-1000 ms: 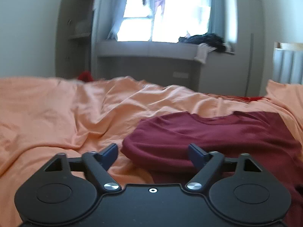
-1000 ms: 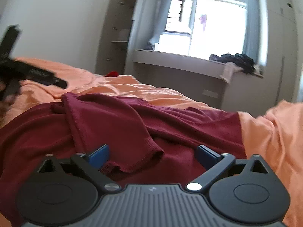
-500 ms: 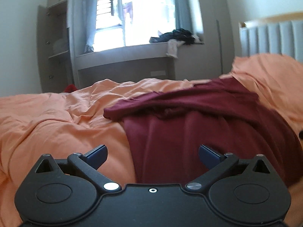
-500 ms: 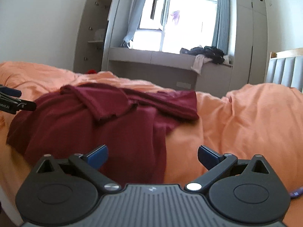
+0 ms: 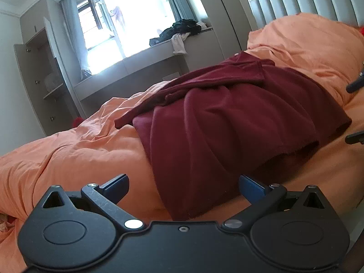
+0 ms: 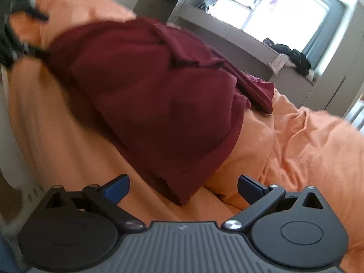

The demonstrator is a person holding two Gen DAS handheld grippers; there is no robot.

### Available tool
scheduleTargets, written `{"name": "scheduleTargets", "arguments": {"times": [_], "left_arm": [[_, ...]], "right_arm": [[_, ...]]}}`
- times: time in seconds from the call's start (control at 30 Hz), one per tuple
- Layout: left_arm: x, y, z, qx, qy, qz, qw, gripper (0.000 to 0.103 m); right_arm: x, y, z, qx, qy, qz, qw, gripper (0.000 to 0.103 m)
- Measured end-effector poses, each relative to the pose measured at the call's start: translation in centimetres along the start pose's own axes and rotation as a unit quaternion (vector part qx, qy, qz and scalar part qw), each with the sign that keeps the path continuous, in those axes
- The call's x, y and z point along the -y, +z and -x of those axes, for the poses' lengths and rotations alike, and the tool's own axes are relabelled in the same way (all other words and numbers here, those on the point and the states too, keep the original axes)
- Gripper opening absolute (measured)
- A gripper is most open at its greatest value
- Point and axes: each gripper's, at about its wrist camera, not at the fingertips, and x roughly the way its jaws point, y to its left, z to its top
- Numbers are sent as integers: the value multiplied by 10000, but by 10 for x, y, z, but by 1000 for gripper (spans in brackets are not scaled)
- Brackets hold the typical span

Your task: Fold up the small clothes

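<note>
Maroon shirt [image 5: 227, 122], partly folded, lies across the orange duvet [image 5: 68, 154], its bottom hem nearest both cameras and its sleeves already laid inward over the body. Nearest the lens, the left gripper [image 5: 183, 187] hangs with jaws spread wide and nothing between them, the near-left hem corner just ahead of it; the right gripper [image 6: 183, 187] stands equally wide and empty before the opposite hem corner (this view is motion-blurred, so the fabric edge reads soft). Judged step: take the two hem corners for the lengthwise fold. Done well, each jaw should slide low along the duvet, catch both shirt layers but none of the bedding beneath, and the two corners should rise together to keep the hem straight. Farther off lie the folded sleeve [image 5: 204, 84] and, beyond the bed, the window ledge [image 5: 145, 54].
</note>
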Motion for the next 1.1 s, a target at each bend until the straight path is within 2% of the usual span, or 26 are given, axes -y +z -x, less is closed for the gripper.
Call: {"name": "scheduleTargets", "arguments": {"times": [0.17, 0.27, 0.43, 0.53, 0.63, 0.7, 0.9, 1.1], "left_arm": [[8, -5, -3, -63, 25, -158, 9999, 102], [10, -7, -6, -141, 20, -168, 9998, 102], [11, -8, -7, -170, -9, -111, 9998, 102], [10, -7, -8, -169, -38, -22, 9998, 102], [10, -6, -7, -164, -53, -19, 9998, 102], [11, -6, -6, -151, -35, -69, 9999, 102], [12, -8, -5, -165, -40, -115, 9998, 102], [13, -7, -8, -189, -52, -68, 9998, 103]], "right_arm": [[-14, -9, -15, -131, -521, 527, 9972, 103], [-23, -14, -21, -29, -971, 1066, 9896, 103], [-23, -17, -27, 192, -1281, 1463, 9807, 103], [-24, -16, -29, 338, -1331, 1632, 9770, 102], [-30, -19, -25, 423, -1216, 2088, 9694, 95], [-35, -22, -24, 425, -1200, 2410, 9621, 94], [-26, -27, -23, 236, -1114, 2787, 9536, 94], [-14, -34, -32, 69, -1055, 3295, 9382, 95]]}}
